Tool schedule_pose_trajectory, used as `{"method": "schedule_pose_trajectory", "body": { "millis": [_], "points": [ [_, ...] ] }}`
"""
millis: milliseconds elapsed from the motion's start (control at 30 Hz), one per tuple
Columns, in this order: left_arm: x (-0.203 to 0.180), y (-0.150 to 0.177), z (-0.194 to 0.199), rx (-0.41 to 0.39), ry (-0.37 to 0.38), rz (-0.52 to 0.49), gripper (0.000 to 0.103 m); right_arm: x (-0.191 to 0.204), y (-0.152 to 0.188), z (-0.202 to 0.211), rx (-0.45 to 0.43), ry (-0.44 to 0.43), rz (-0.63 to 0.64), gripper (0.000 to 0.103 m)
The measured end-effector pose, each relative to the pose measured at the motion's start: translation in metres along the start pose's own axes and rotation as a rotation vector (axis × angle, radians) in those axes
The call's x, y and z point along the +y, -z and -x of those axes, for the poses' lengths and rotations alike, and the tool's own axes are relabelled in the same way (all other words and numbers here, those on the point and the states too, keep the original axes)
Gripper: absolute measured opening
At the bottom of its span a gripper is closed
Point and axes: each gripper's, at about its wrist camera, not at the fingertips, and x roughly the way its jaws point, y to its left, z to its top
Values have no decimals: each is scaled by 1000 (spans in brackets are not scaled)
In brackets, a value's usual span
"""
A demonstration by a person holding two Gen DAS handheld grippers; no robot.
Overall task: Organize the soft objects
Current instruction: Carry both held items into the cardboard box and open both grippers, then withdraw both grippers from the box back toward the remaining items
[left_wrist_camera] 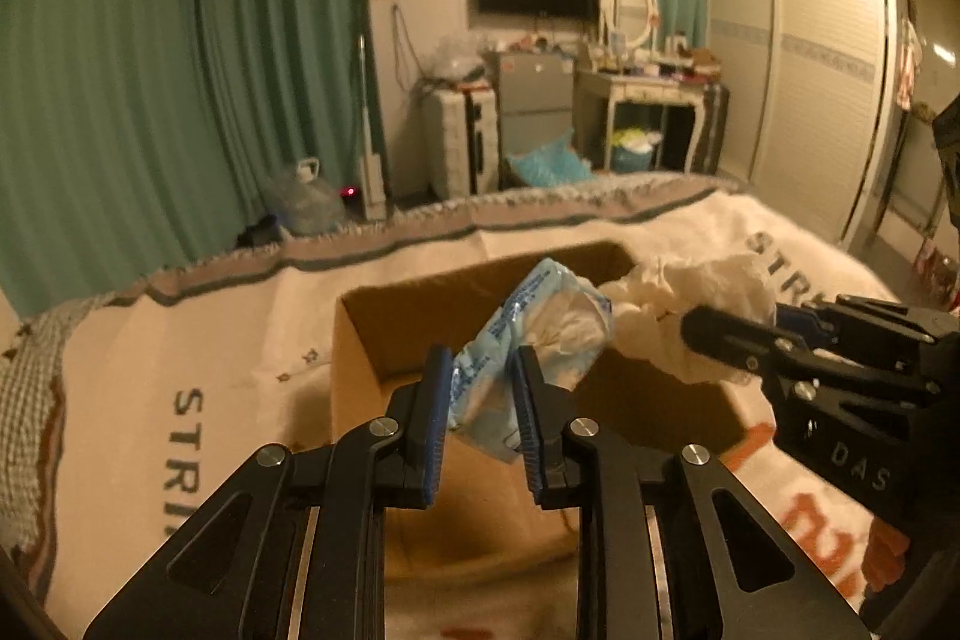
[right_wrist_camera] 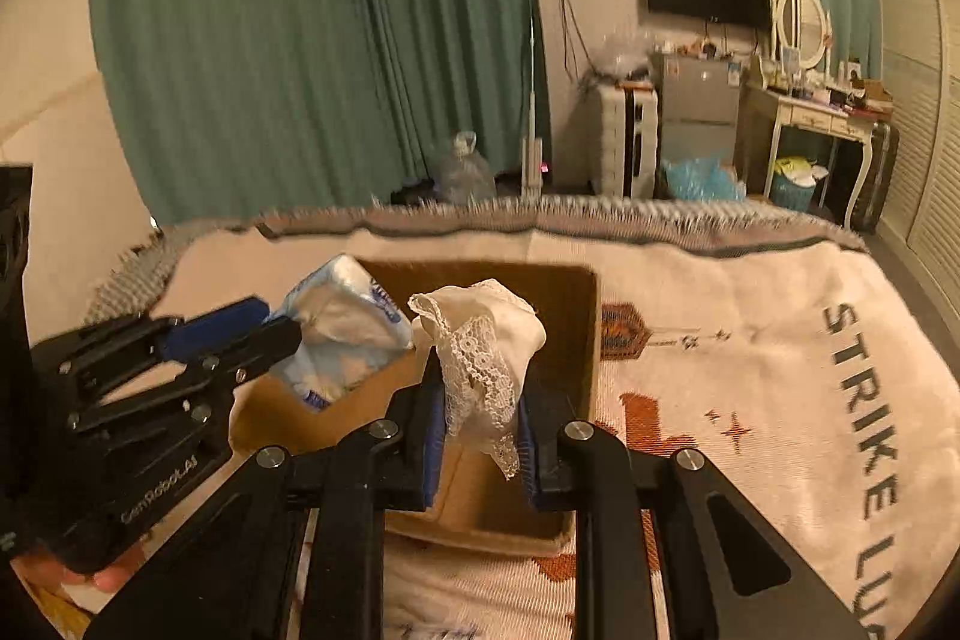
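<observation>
An open cardboard box point(left_wrist_camera: 360, 358) sits on the bed; it also shows in the right wrist view point(right_wrist_camera: 576, 334). My left gripper point(left_wrist_camera: 480, 376) is shut on a blue and white tissue pack point(left_wrist_camera: 540, 322) and holds it above the box. The pack also shows in the right wrist view point(right_wrist_camera: 342, 328). My right gripper point(right_wrist_camera: 480, 382) is shut on a white lace-trimmed cloth point(right_wrist_camera: 486, 340) over the box. In the left wrist view the cloth point(left_wrist_camera: 690, 298) hangs to the right of the pack, with the right gripper point(left_wrist_camera: 738, 334) beside it.
A cream blanket point(right_wrist_camera: 750, 400) with dark lettering covers the bed. Green curtains point(left_wrist_camera: 180, 70), a water jug point(left_wrist_camera: 303, 199), a small fridge point(left_wrist_camera: 534, 100), a dressing table point(left_wrist_camera: 648, 94) and a wardrobe point(left_wrist_camera: 822, 58) stand beyond the bed.
</observation>
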Motion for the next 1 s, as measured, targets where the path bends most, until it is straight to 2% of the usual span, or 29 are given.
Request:
{"method": "schedule_pose_trajectory", "body": {
  "millis": [100, 133, 167, 200, 233, 267, 300, 467, 567, 667, 700, 767, 867, 933, 1000],
  "points": [
    [6, 6, -17, 10, -7, -23, 25, -4, 9, -29, 38, 2, 12, 21],
    [6, 8, -23, 22, -11, -36, 25, -6, 11, -35, 48, 1, 15, 28],
    [7, 8, -27, 35, -17, -43, 36, -6, 12, -41, 56, 7, 16, 32],
    [7, 8, -31, 50, -29, -46, 54, -7, 14, -45, 60, 19, 15, 44],
    [9, 9, -32, 48, -40, -36, 64, -8, 15, -47, 57, 30, 14, 54],
    [11, 9, -31, 33, -47, -26, 75, -11, 16, -47, 53, 36, 10, 58],
    [13, 8, -27, 8, -58, -11, 76, -13, 18, -45, 48, 44, 3, 63],
    [25, -5, -6, -2, -56, 45, 76, -20, 13, -22, 38, 55, -16, 67],
    [29, -19, 35, -64, -98, 49, 76, -19, 2, 12, 10, 75, -13, 71],
    [34, -34, 100, -134, -76, 57, 76, -11, -10, 67, -49, 80, -10, 74],
    [34, -37, 113, -145, -71, 56, 79, -8, -13, 84, -66, 83, -7, 78],
    [32, -41, 164, -177, -66, 48, 92, 3, -19, 126, -101, 91, 8, 84],
    [27, -41, 218, -226, -56, 33, 93, 24, -20, 183, -128, 80, 47, 102],
    [23, -33, 257, -245, -44, 18, 93, 40, -16, 215, -145, 94, 72, 103],
    [23, -27, 277, -255, -26, 17, 93, 56, -8, 242, -152, 111, 102, 103]
  ]
}}
